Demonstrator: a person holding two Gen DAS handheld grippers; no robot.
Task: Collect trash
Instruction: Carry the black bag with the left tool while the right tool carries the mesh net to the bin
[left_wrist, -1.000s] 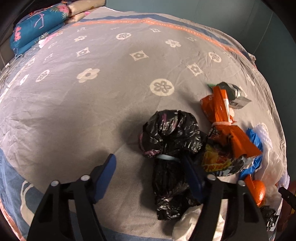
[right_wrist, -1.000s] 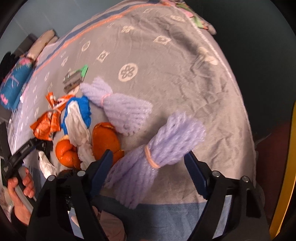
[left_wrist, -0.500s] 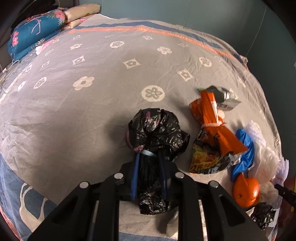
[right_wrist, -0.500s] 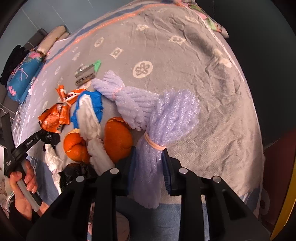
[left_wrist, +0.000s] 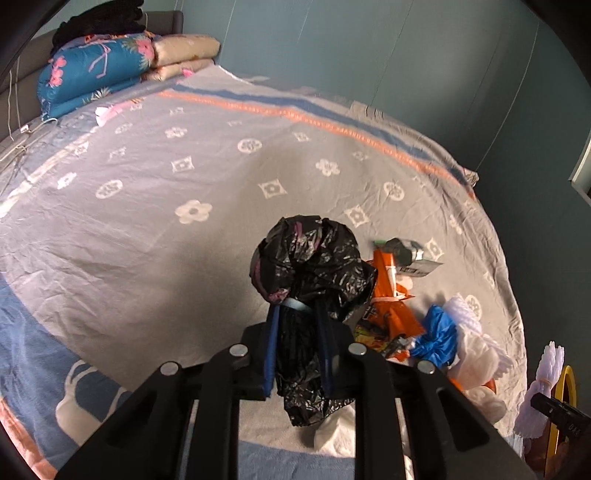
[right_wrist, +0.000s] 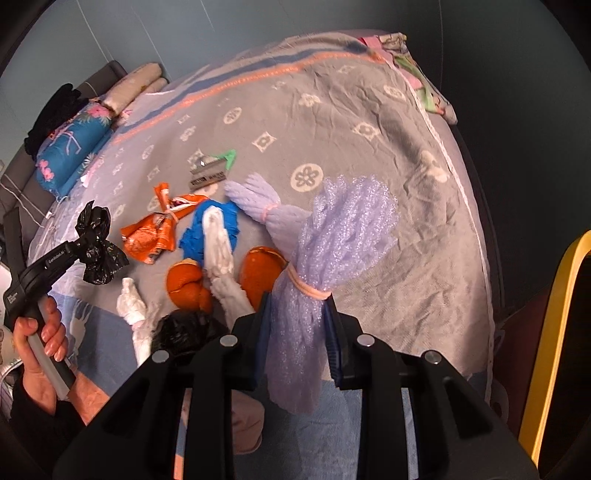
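My left gripper (left_wrist: 298, 321) is shut on a tied black plastic bag (left_wrist: 310, 266) and holds it lifted above the bed; it also shows in the right wrist view (right_wrist: 98, 243). My right gripper (right_wrist: 298, 314) is shut on a purple foam net bundle (right_wrist: 343, 236) bound with a rubber band, held above the bed. On the grey bedspread (right_wrist: 388, 155) lie an orange wrapper (right_wrist: 155, 232), a blue and white rag (right_wrist: 218, 229), orange peels (right_wrist: 188, 284), a second purple foam net (right_wrist: 266, 203) and a silver packet (right_wrist: 208, 171).
Folded blankets and a blue floral pillow (left_wrist: 99, 70) lie at the bed's head. A yellow rim (right_wrist: 557, 325) stands beside the bed at the right. A black bag (right_wrist: 184, 328) and white tissue (right_wrist: 133, 306) lie near the bed's front edge.
Both grippers closed from open, the left on the black bag and the right on the purple foam net. Both then lifted their loads off the bed.
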